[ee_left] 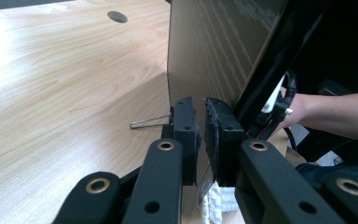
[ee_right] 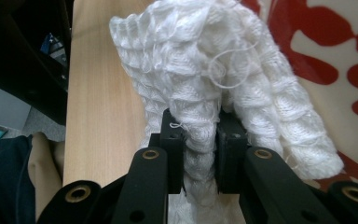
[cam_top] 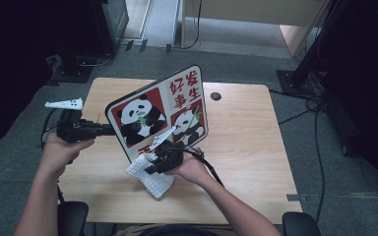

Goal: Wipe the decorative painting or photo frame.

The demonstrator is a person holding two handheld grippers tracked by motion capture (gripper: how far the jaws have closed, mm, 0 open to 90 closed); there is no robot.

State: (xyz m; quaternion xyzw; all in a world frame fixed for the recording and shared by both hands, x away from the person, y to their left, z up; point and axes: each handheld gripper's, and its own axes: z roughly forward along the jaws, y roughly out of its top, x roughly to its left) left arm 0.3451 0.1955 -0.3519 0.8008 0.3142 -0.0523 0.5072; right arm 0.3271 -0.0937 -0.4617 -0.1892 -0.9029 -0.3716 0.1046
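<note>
The person wipes a rectangular panda-printed board with red panels and rounded corners (cam_top: 160, 110), which stands tilted near the middle of the pale wooden tabletop (cam_top: 246, 147). The left gripper (cam_top: 109, 129) is clamped on the board's edge at the nine o'clock side; in the left gripper view its jaws sit close around the brown back edge (ee_left: 200, 70). The right gripper (ee_right: 199, 140) grasps a white knitted waffle-weave cloth (ee_right: 214, 70) tight between its jaws, at the board's six o'clock corner.

To wipe well, the left grip likely needs to stay firm so the board does not pivot, while the cloth presses flat and sweeps up the printed face.

A thin wire stand (ee_left: 150, 122) juts out behind the board. Open tabletop lies toward three o'clock; the near edge at six o'clock is close to the cloth
</note>
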